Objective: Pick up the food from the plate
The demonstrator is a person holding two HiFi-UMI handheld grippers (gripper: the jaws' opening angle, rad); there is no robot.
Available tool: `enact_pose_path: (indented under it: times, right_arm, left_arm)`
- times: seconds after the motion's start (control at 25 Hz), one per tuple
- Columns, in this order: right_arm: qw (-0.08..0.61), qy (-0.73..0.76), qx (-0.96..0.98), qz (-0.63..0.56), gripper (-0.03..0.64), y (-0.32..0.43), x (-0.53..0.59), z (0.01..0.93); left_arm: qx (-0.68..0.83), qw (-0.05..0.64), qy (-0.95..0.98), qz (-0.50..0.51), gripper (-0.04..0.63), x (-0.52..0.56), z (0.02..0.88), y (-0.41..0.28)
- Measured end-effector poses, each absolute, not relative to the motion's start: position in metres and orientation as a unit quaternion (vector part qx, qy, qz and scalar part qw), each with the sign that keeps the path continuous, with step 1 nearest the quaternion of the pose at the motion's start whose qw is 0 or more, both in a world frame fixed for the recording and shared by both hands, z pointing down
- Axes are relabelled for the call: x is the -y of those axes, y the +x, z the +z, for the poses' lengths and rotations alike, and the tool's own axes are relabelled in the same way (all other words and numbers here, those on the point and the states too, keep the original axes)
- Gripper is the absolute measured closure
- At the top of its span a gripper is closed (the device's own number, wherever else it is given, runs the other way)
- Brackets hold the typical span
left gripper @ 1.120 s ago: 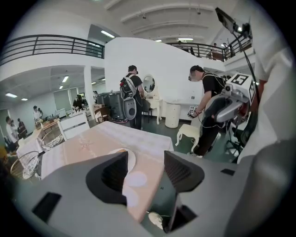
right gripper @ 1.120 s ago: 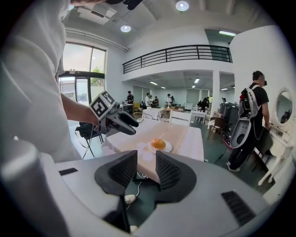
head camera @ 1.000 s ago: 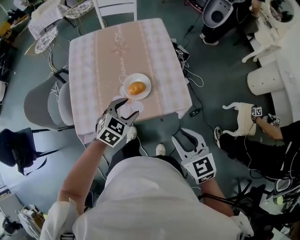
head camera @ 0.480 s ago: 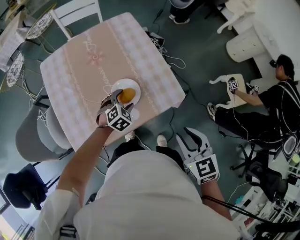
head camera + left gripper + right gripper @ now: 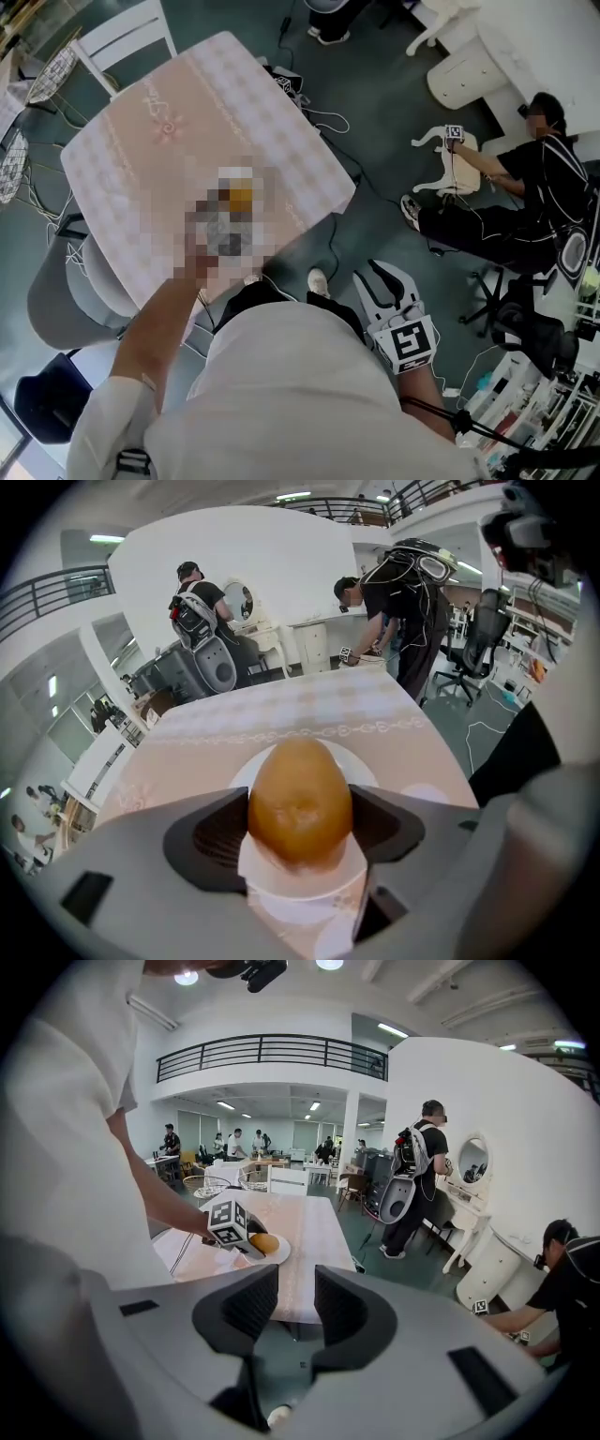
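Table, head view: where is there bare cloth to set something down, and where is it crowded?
The table's far half, between the plate and the white chair, is bare cloth; so is the strip left of the plate. Crowded: the near edge, where the open left tool straddles the food on the plate.

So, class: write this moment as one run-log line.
left gripper: jaws apart around food | food: resting on plate | right gripper: open, empty, away from table
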State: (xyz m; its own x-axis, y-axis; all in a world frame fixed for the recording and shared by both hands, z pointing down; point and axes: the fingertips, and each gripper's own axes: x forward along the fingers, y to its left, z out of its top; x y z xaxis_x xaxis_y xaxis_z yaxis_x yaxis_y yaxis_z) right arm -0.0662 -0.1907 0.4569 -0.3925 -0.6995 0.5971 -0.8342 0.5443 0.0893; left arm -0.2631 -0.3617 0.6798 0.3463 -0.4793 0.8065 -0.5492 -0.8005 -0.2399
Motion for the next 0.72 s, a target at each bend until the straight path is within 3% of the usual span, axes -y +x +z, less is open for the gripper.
enact_pose_path:
  times: [0.36, 0.72]
  right_arm:
    - [0.292, 0.436, 0.845, 0.101, 0.492, -0.064, 0.192, 0.458]
    - [0.272, 0.374, 0.882, 0.090, 0.492, -0.053, 0.192, 0.460]
  left_arm:
    - [0.341, 0.056, 0.825, 0.446, 0.258, 0.354, 0.647, -0.267]
    - [0.382, 0.127, 0.839, 0.367, 0.258, 0.325, 0.589, -0.254]
